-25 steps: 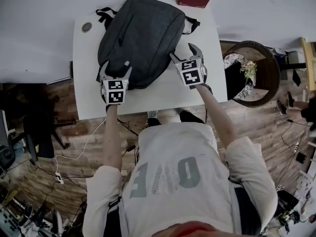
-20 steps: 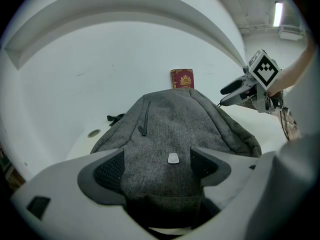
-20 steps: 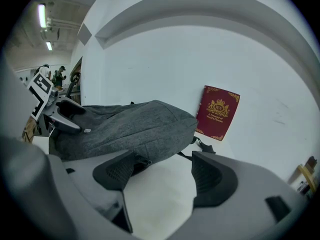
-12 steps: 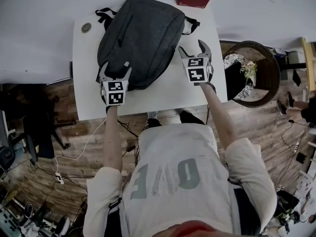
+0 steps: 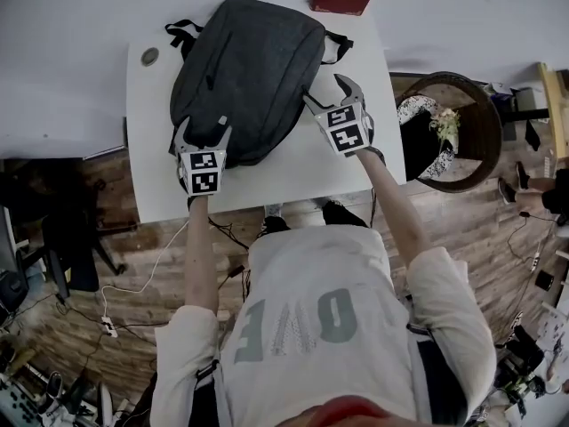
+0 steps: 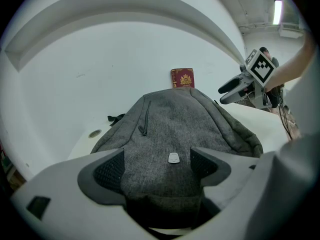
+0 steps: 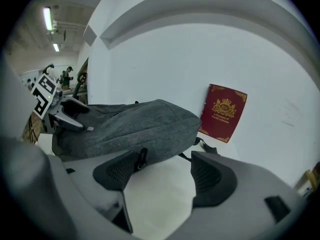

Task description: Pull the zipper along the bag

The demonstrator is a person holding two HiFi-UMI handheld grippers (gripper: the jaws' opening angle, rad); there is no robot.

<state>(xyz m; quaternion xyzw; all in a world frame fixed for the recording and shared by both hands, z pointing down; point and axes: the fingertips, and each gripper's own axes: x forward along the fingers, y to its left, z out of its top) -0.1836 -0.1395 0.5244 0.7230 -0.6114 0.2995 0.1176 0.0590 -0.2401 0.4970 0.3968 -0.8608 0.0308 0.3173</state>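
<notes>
A white counter (image 5: pixel 293 172) stands against a plain white wall (image 6: pixel 100 69). The floor (image 5: pixel 462 229) below is brown wooden planks, with a white cable (image 5: pixel 151 265) trailing across it. A round dark wooden tub (image 5: pixel 487 140) sits just right of the counter. A black chair (image 5: pixel 67 238) stands at the left. Fluorescent tube lights (image 7: pixel 48 18) glow on the ceiling.

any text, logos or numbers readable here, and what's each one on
"ONE": large letters on the person's shirt, upside down in the head view; the middle letter is patterned, so it is less certain.
On the red book: a gold crest with print under it, too blurred to read.
On the small tag of the backpack: nothing legible.
On the marker cubes: black-and-white patterns only, no words.
</notes>
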